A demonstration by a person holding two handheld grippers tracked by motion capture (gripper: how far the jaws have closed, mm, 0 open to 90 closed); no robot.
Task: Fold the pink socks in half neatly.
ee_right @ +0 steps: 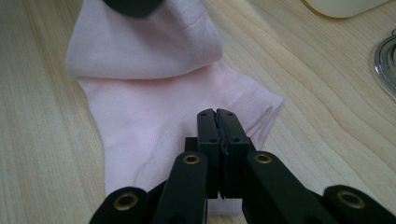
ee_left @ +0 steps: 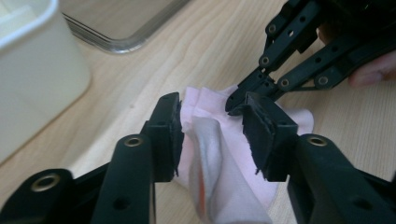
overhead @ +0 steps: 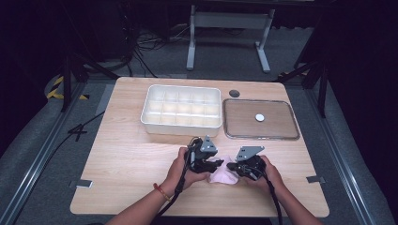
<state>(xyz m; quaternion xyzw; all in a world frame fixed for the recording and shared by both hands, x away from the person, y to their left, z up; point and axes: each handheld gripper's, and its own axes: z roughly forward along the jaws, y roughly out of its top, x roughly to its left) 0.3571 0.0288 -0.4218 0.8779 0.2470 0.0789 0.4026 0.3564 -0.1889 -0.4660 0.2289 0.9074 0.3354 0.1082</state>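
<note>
Tray [overhead: 261,136] and compartment box [overhead: 181,126] sit beyond pink sock [overhead: 224,174].

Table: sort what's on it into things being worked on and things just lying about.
In use: pink sock, left gripper open around its folded part, right gripper shut on its edge.
Lying about: white divided box, tray with small white disc.
</note>
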